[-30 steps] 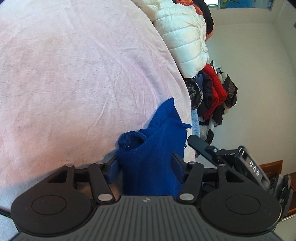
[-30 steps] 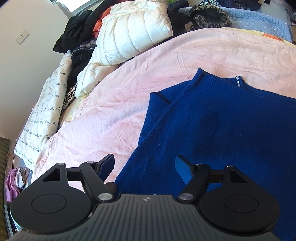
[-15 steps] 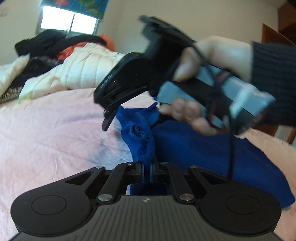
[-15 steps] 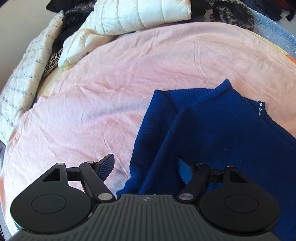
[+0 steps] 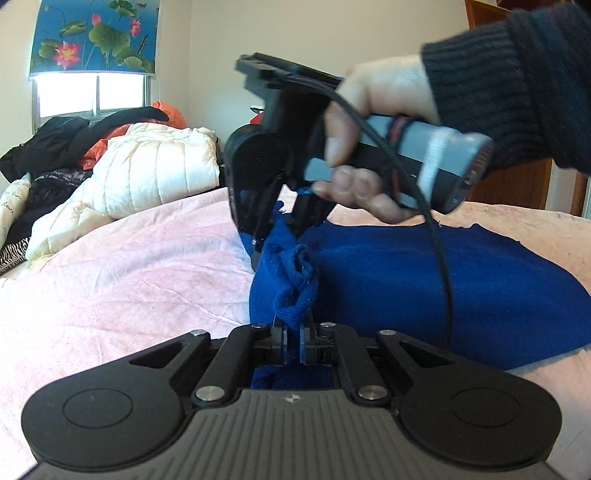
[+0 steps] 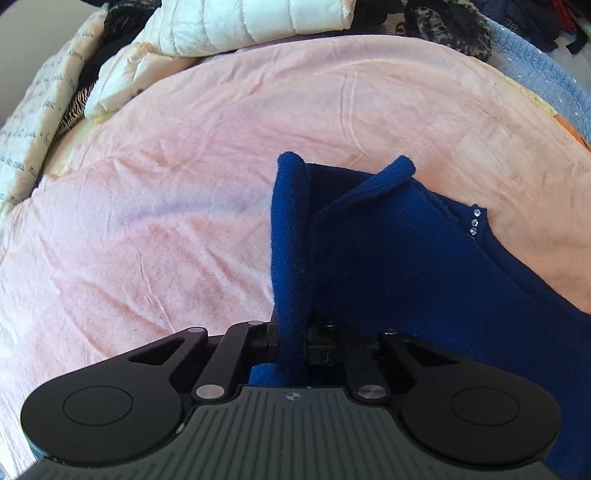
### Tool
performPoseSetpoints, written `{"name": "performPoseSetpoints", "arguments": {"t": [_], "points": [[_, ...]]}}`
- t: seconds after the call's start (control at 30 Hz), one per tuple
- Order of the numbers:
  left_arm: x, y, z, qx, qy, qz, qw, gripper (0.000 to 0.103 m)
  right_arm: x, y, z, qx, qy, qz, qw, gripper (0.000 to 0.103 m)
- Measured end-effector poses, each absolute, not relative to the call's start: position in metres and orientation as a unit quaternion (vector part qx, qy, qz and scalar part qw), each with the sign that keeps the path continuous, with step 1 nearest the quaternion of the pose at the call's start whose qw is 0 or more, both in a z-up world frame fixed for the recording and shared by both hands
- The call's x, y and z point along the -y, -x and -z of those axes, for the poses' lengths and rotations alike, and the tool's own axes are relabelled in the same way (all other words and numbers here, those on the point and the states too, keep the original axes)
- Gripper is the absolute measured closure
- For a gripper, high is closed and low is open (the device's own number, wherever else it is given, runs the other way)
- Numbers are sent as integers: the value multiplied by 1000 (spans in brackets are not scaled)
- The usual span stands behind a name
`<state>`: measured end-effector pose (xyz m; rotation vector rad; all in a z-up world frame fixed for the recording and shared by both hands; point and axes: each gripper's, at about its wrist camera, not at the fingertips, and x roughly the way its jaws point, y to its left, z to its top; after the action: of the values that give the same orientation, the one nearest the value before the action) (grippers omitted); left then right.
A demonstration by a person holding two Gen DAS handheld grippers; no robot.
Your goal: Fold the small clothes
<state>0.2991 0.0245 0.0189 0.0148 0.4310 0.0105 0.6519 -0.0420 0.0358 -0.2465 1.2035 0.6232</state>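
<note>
Two black two-finger grippers pinch the same dark blue knitted sweater (image 6: 388, 258), which lies on the wrinkled pale pink bedsheet (image 6: 166, 229); the left gripper (image 5: 293, 341) has its jaws drawn nearly together on a bunched, rolled edge of the sweater that rises in a loose twist just beyond its tips; the right gripper (image 6: 293, 341) is likewise clamped, a narrow upright fold of the sweater passing between its jaws and standing up from the sheet; seen from the left wrist, the right gripper (image 5: 280, 229) points down onto the top of that same raised bunch, held by a bare hand (image 5: 369, 147) in a dark ribbed sleeve, with a black cable hanging across the sweater; the rest of the sweater spreads flat on the sheet to the right of the lifted part, three small shiny studs (image 6: 474, 221) showing along its far edge; beyond the sweater, at the far side of the sheet, lies a cream quilted puffer jacket (image 6: 240, 26) among a heap of dark clothes; a lotus-print window blind (image 5: 94, 37) hangs on the wall behind that heap.
</note>
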Motion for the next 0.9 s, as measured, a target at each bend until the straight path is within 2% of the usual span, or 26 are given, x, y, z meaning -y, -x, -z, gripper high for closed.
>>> {"name": "performPoseSetpoints", "arguments": {"t": [0.23, 0.5, 0.9], "points": [[-7, -300, -32, -207, 1, 20, 978, 98, 96, -651, -54, -527, 56, -319, 786, 93], [47, -307, -44, -207, 0, 80, 975, 98, 179, -645, -74, -495, 16, -312, 811, 93], [152, -312, -28, -245, -24, 179, 953, 98, 350, -626, -35, -501, -75, -244, 827, 93]]}}
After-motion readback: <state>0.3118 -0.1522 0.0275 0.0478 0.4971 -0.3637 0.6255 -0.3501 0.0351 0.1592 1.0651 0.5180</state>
